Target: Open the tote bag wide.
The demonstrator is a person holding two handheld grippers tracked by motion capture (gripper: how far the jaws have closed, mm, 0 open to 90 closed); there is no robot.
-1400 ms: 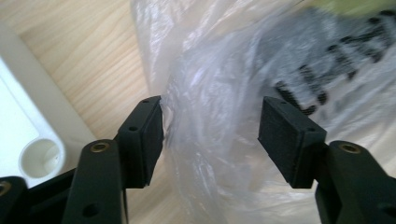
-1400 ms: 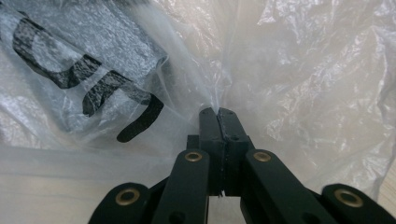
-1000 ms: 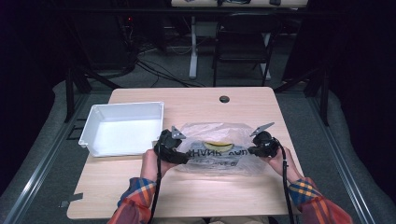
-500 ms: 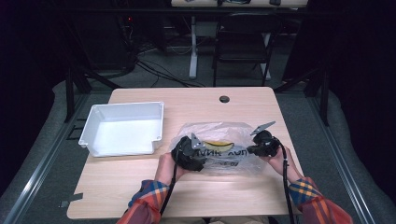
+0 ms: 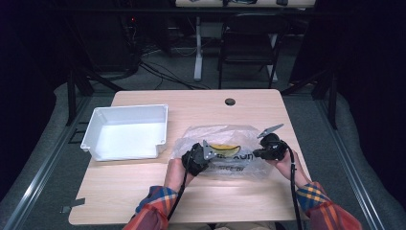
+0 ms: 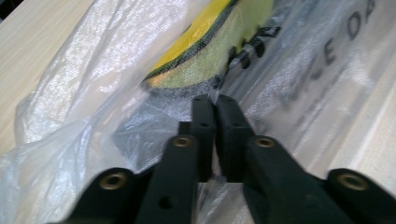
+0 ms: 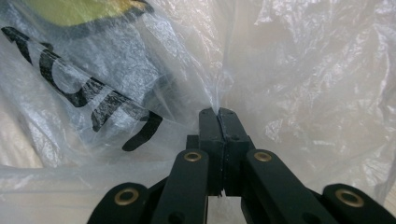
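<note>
A clear plastic bag [image 5: 239, 134] with black lettering lies on the wooden table [image 5: 143, 191], and a yellow object [image 5: 225, 149] with a dark edge sits inside it. My left gripper [image 5: 209, 155] is at the bag's left side. Its jaws have just been closing, and in the left gripper view they [image 6: 215, 100] pinch a fold of the bag's film [image 6: 70, 79] just short of the yellow object [image 6: 205, 51]. My right gripper [image 5: 257, 154] is at the bag's right side, shut [image 7: 218, 112] on a pleat of the film [image 7: 303, 70]. The yellow object [image 7: 84, 9] shows at the top left there.
A white rectangular tray [image 5: 125, 109] stands to the left of the bag. A small dark round hole [image 5: 230, 101] sits near the table's far edge. Beyond the table are a chair [image 5: 249, 48] and cables on the floor.
My left gripper has moved right along the bag toward the yellow object and has closed on the film. The right gripper has stayed where it was.
</note>
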